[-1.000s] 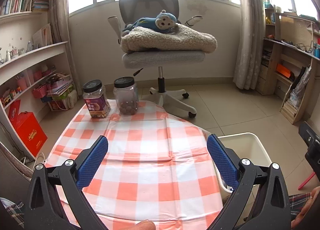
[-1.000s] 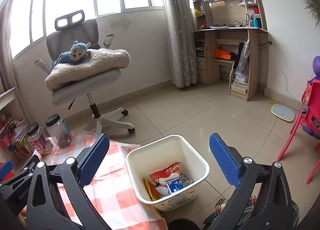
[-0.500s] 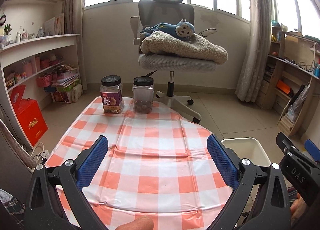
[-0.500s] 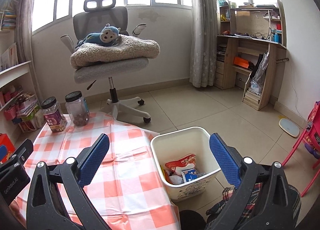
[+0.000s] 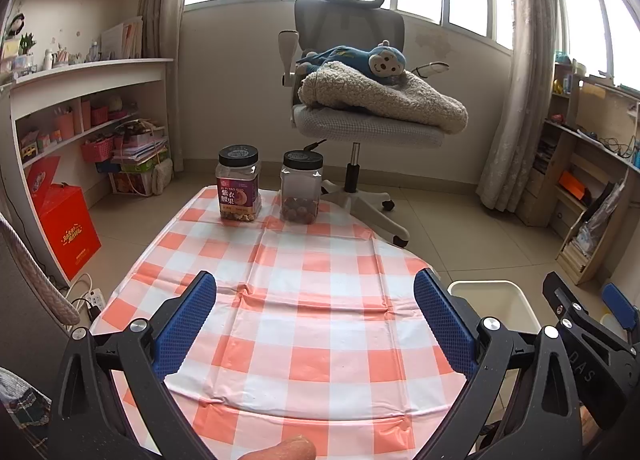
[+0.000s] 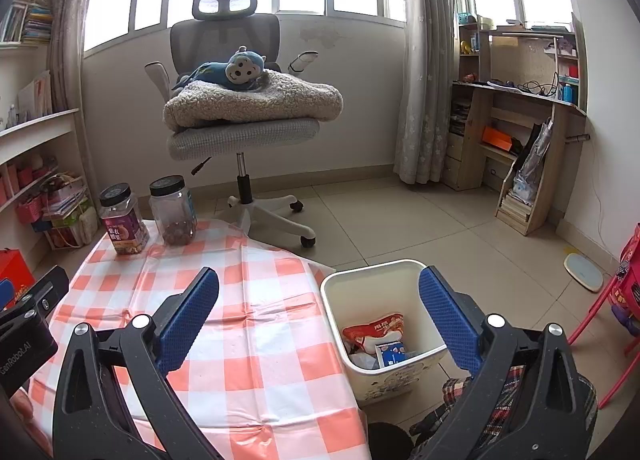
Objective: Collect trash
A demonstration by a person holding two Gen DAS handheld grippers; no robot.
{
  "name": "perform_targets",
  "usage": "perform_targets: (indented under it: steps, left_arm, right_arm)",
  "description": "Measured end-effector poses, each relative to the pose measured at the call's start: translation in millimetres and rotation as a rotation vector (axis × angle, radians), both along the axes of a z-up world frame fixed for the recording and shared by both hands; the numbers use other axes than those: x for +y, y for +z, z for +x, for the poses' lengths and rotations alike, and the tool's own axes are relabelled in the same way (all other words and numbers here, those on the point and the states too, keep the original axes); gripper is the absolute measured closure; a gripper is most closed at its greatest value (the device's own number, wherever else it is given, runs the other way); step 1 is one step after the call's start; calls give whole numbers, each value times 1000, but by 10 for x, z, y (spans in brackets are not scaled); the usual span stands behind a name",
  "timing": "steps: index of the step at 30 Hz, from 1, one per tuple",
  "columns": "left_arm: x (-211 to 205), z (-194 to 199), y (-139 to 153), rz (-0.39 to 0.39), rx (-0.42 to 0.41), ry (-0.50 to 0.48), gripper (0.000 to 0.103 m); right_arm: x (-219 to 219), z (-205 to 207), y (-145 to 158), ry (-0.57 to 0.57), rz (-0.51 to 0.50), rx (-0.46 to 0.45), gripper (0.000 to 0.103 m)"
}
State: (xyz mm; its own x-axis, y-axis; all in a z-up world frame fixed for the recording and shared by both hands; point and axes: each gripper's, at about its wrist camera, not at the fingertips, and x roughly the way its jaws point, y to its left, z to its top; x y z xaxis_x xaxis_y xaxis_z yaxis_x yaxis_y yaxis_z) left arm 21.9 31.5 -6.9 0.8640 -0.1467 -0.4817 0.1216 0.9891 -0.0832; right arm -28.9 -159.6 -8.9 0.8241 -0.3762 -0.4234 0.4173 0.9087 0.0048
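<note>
Left tongs: gaping wide, blue pads holding nothing, hovering over the near half of the checked tablecloth.
Right tongs: also spread wide and gripping nothing; left pad hanging over the cloth's edge, right pad over the bin's far rim.
Trash bin: cream plastic, standing on the tile floor just beside the table, lying between the right tongs' pads; seen from the left tongs it is showing just outside the right pad.
Trash: a red snack wrapper and a blue-and-white packet are lying inside the bin, low between the right tongs' pads.
Jars: a purple-labelled nut jar and a clear jar of brown nuts are standing side by side, well ahead of both tongs at the cloth's far end.
Background: office chair carrying a fleece blanket and a blue plush monkey, sitting beyond the jars.
</note>
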Motion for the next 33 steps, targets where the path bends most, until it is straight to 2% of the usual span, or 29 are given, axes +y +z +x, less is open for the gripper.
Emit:
perform_targets:
  steps: [33]
  left_arm:
    - [-117, 131, -181, 26, 39, 0, 7]
  right_arm:
    - [-194, 117, -152, 8, 46, 30, 7]
